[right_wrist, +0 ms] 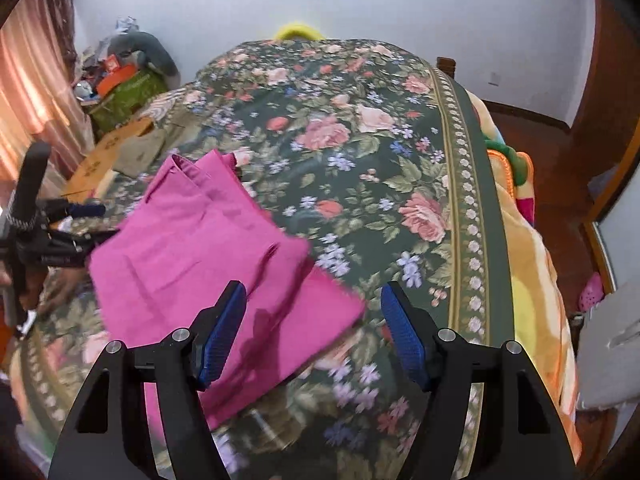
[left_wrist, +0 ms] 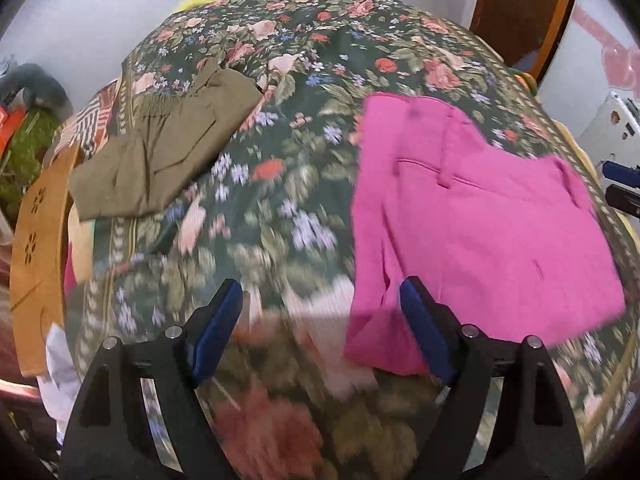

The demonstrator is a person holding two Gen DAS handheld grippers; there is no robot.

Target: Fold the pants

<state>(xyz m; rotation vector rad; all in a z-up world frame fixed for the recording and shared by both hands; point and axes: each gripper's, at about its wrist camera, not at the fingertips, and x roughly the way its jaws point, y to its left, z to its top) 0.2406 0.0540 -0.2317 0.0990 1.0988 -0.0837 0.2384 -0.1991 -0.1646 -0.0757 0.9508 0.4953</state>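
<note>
Well, no brand, label or readable writing shows anywhere in either view.

From the left wrist: one left gripper (left_wrist: 320, 312) hovers with its two blue pads (left_wrist: 218, 328) spread wide and nothing between them. One pair of pink pants (left_wrist: 480, 232), folded into a rough rectangle, lies flat on the floral bedspread (left_wrist: 256, 216) to the right of centre; the right-hand pad overlaps its near left edge in the picture, though whether it touches the cloth cannot be told. One pair of olive pants (left_wrist: 160, 152), also folded, lies well apart to the upper left — its gathered waistband faces the far side. Beside it at the left edge of the bed stands one tan wooden board (left_wrist: 36, 248) with flower-shaped cutouts. At the far right edge the tips of the right gripper (left_wrist: 624, 188) poke in, just beside the pink pants.

From the right wrist: the right gripper (right_wrist: 314, 336) is likewise spread wide and holds nothing; its left pad (right_wrist: 222, 340) sits over the near part of the pink pants (right_wrist: 200, 248), its right pad over bare bedspread (right_wrist: 360, 152). The left gripper (right_wrist: 86, 224) appears at the left edge, at the far corner of the pink cloth — whether it touches is unclear. The olive pants (right_wrist: 142, 154) show small beyond. One orange blanket (right_wrist: 532, 280) hangs down the right side of the bed
</note>
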